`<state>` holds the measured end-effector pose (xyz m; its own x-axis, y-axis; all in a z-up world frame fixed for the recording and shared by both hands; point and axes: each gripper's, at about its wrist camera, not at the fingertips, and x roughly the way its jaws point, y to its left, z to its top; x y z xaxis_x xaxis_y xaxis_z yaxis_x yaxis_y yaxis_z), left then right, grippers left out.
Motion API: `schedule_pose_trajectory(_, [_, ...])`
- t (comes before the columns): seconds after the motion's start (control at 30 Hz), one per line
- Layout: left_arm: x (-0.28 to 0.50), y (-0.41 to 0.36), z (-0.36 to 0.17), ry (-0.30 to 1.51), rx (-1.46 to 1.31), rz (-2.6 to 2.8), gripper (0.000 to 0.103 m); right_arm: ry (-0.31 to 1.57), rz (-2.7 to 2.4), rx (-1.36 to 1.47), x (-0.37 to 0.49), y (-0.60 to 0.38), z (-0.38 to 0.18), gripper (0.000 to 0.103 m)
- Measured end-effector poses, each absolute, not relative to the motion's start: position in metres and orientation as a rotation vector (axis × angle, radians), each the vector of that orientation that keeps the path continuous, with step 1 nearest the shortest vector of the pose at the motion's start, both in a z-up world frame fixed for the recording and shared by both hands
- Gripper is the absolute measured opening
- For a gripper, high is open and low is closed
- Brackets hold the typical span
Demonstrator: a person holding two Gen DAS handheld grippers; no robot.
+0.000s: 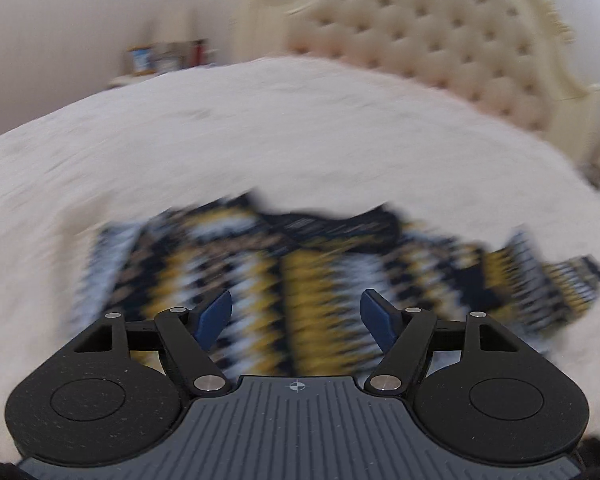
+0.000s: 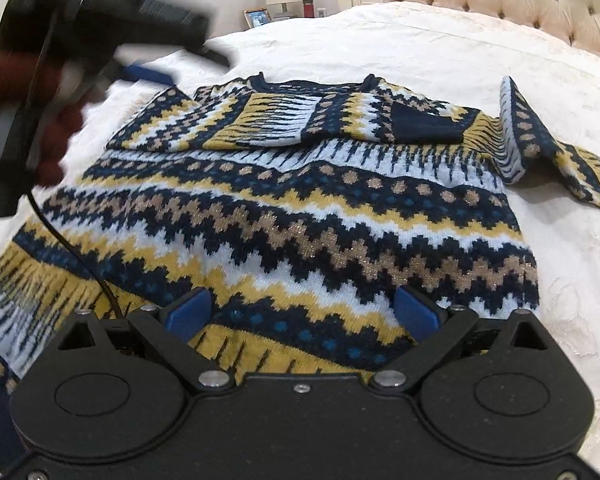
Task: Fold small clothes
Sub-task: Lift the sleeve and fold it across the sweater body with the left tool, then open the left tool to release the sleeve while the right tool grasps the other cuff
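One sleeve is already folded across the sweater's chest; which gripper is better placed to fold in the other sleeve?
Probably the right. The unfolded sleeve trails off the sweater on the right gripper's side, and its jaws stand open and empty. The left gripper, also open, sits toward the opposite side.

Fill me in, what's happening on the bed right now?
A person with a gripper in each hand is folding a patterned sweater on a white bed. One sleeve is already folded across the chest; the other sleeve lies out to the side. The left gripper is open above the sweater, holding nothing. The right gripper is open over the hem.
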<state>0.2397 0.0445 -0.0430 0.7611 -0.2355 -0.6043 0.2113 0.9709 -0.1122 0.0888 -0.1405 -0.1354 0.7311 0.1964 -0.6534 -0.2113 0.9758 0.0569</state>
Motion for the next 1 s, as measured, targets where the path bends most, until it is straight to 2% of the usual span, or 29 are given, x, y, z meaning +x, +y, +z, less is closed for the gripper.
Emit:
schedule_pose_trajectory(0.2, [0.231, 0.09, -0.072, 0.709, -0.075, -0.118, 0.07, 0.72, 0.232, 0.024, 0.091, -0.146, -0.131, 0.1])
schedule_pose_trajectory(0.4, [0.22, 0.1, -0.088, 0.7, -0.057, -0.124, 0.071, 0.699, 0.243, 0.344, 0.104, -0.184, -0.114, 0.083])
schedule_pose_trajectory(0.5, [0.22, 0.1, -0.092, 0.702, -0.052, -0.14, 0.075, 0.685, 0.214, 0.367, 0.118, -0.195, -0.106, 0.077])
schedule_pose_trajectory(0.73, [0.222, 0.1, -0.1, 0.697, -0.031, -0.194, 0.088, 0.654, 0.16, 0.396, 0.166, -0.209, -0.096, 0.075])
schedule_pose_trajectory(1.0, [0.231, 0.093, -0.091, 0.693, 0.022, -0.198, 0.088, 0.7, 0.055, 0.422, 0.221, -0.217, -0.11, 0.069])
